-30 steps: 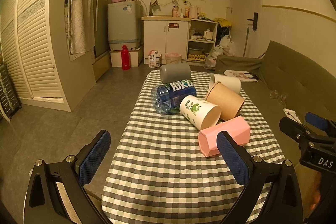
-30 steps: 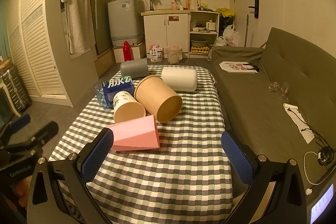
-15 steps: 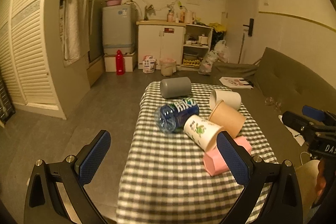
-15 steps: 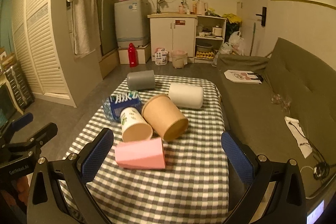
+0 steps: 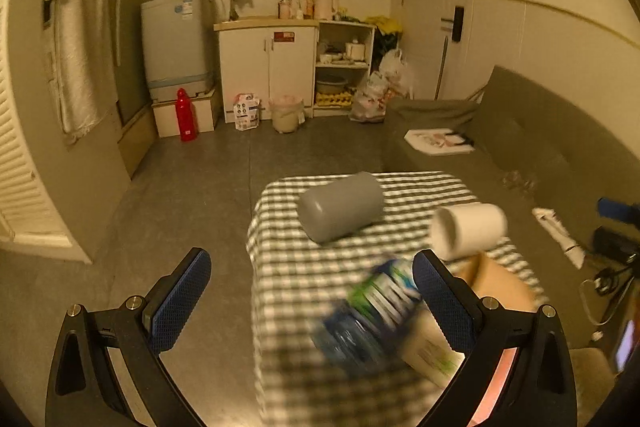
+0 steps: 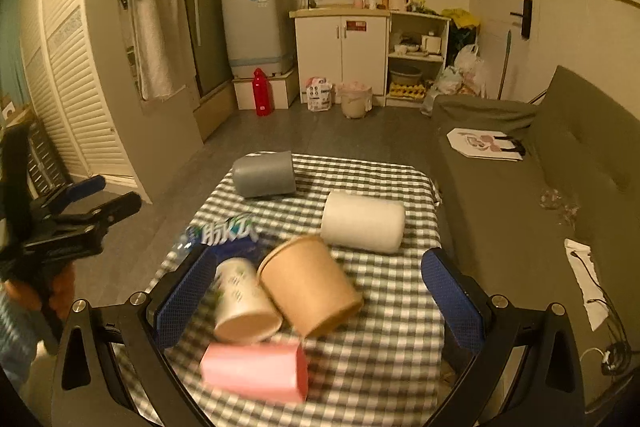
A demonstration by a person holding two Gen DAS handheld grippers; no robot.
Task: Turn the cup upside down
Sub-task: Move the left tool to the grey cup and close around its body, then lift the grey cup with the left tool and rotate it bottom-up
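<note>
Left wrist view. A small table under a grey-and-white checked cloth (image 5: 288,267) stood in a dim, yellow-lit room with a grey tiled floor. Against the far wall: a white cabinet (image 5: 266,67), a washing machine (image 5: 176,39), a red bottle (image 5: 185,115) on the floor. An olive sofa (image 5: 520,147) ran along the right. The left gripper (image 5: 306,301) was spread wide, holding nothing, its blue pads hanging over the table's near left part. A grey cup (image 5: 340,207) lay on its side at the far end, base toward the camera, long axis running back and to the right. A white cup (image 5: 468,231) lay on its side to the right, mouth facing left. A blue-labelled water bottle (image 5: 368,311) lay blurred between the fingers.

Right wrist view. Same cloth and room, sharper. The right gripper (image 6: 318,301) was wide apart and empty, held over the near cluster of cups. A brown paper cup (image 6: 308,283) lay on its side, mouth pointing up and back-left, base toward the near right. A printed white paper cup (image 6: 244,303) lay touching its left flank, mouth toward the camera. A pink cup (image 6: 254,371) lay crosswise nearest, long axis left to right. The left gripper appeared at the left edge, off the table.
</note>
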